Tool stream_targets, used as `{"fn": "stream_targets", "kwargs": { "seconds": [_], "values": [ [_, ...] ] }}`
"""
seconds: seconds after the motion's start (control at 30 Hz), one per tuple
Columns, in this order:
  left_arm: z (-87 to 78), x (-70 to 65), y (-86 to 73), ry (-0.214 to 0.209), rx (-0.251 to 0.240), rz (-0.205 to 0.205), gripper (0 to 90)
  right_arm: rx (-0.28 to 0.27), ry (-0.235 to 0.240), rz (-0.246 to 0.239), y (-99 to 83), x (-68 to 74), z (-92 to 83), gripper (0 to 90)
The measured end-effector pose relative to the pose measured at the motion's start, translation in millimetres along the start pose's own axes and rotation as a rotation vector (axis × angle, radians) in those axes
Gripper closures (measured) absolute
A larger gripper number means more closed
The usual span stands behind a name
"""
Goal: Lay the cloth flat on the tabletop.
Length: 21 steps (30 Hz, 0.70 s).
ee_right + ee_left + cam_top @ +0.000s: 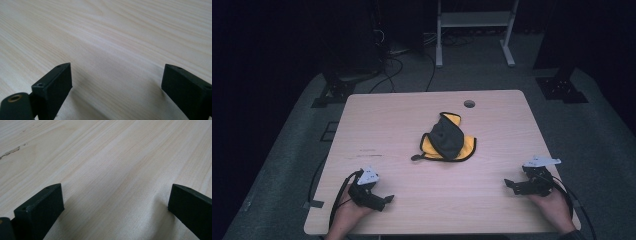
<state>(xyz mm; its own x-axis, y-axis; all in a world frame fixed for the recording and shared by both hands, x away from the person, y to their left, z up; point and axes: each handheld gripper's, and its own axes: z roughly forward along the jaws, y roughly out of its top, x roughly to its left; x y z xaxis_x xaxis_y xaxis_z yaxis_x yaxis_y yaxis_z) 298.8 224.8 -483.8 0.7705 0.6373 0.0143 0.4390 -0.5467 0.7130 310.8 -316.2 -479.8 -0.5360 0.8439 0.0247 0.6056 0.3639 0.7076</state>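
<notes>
From the high view, a pale wooden table stands in a dark room, with a round cable hole near its far edge. A crumpled cloth, dark grey on one face and yellow on the other with a dark trim, lies around the middle of the table, slightly toward the far side. The left gripper rests at the near left of the table, held in the person's left hand; it points toward the right. The right gripper sits at the near right, held in the right hand, and points toward the left. Both are well apart from the cloth, and neither touches it.

In the left gripper view, the two black jaws stand wide apart over bare wood grain, with nothing between them. A thin dark scratch marks the table at the far left.

In the right gripper view, the jaws likewise stand spread wide, low over the bare tabletop, with nothing between them.
</notes>
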Motion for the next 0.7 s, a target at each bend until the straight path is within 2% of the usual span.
{"fn": "stream_targets", "kwargs": {
  "seconds": [0.1,0.2,0.23,0.33,0.37,0.67,0.7],
  "values": [
    [-0.1,0.1,0.0,0.0,0.001,0.0,0.0,-0.018,0.028,-0.003,12.0,5.1,-1.3,8.7],
    [-0.1,0.1,0.0,0.001,0.002,0.001,0.0,-0.03,0.036,-0.008,18.4,7.0,-2.1,10.2],
    [-0.1,0.0,0.0,0.001,0.001,0.0,0.0,-0.043,0.051,-0.014,22.7,7.5,-2.5,13.3],
    [-0.3,0.3,0.1,0.001,0.005,0.005,0.0,-0.053,0.079,-0.025,34.3,9.3,-1.0,12.9],
    [-0.2,0.6,0.2,0.001,0.006,0.006,0.0,-0.067,0.097,-0.024,41.6,10.6,1.3,13.0],
    [0.8,0.5,1.1,0.009,0.005,-0.009,0.0,-0.105,0.141,-0.051,69.7,18.5,16.2,13.2],
    [0.8,0.5,1.1,0.008,0.005,-0.009,0.0,-0.115,0.158,-0.047,77.0,20.6,21.3,12.8]
  ]
}}
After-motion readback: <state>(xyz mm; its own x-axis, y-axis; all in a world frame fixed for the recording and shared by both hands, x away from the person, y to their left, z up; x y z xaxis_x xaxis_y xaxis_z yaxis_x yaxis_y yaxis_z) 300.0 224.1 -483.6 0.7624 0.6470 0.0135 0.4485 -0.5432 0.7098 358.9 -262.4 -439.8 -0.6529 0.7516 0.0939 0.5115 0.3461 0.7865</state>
